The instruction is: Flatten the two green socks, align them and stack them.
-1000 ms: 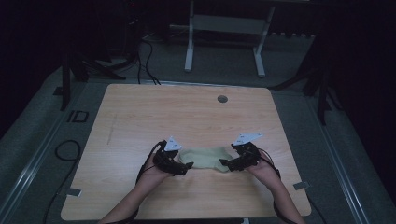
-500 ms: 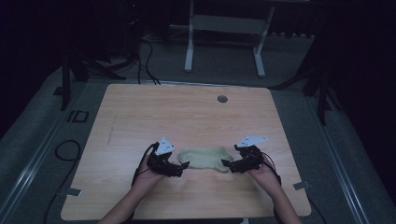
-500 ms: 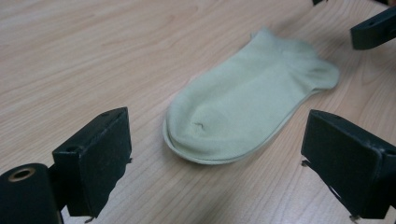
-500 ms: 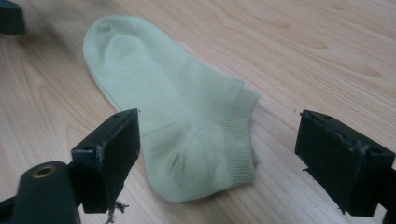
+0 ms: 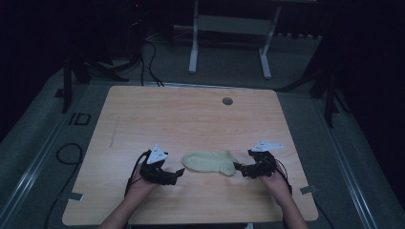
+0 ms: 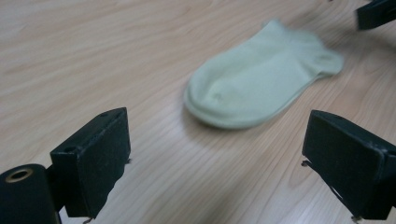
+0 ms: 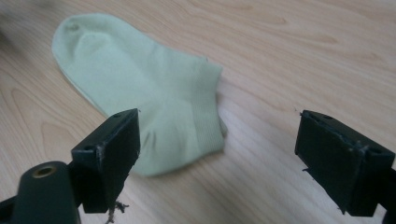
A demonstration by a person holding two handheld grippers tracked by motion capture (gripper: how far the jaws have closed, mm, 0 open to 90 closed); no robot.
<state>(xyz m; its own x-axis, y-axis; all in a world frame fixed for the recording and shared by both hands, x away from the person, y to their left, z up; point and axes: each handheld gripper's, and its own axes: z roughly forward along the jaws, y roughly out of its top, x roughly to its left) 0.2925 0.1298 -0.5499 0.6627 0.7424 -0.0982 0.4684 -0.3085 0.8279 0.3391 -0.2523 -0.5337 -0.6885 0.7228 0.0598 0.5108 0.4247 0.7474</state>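
Now the pale green sock (image 5: pixel 210 162) lies flat on the wooden worktop (image 5: pixel 191 119), between the two claws and touching neither. The left claw (image 5: pixel 177 172) sits just off the sock's toe end, its jaws spread wide with nothing between them but bare wood. In the left gripper view the sock (image 6: pixel 261 84) lies ahead of the left claw (image 6: pixel 217 154), a little beyond the jaw tips, with its rounded toe nearest and its cuff farther off, toward the tip of the other claw at the top right corner. The right claw (image 5: pixel 239 169) rests just beside the sock's cuff end, its jaws also wide apart and holding nothing. In the right gripper view the sock (image 7: pixel 144 88) lies ahead and to the left of the right claw (image 7: pixel 217 158); the cuff comes close by the left jaw, partly hidden behind it, while the right jaw stands over bare wood. Both hands rest near the worktop's front edge, the left hand (image 5: pixel 143 183) and the right hand (image 5: pixel 274 179) well apart.
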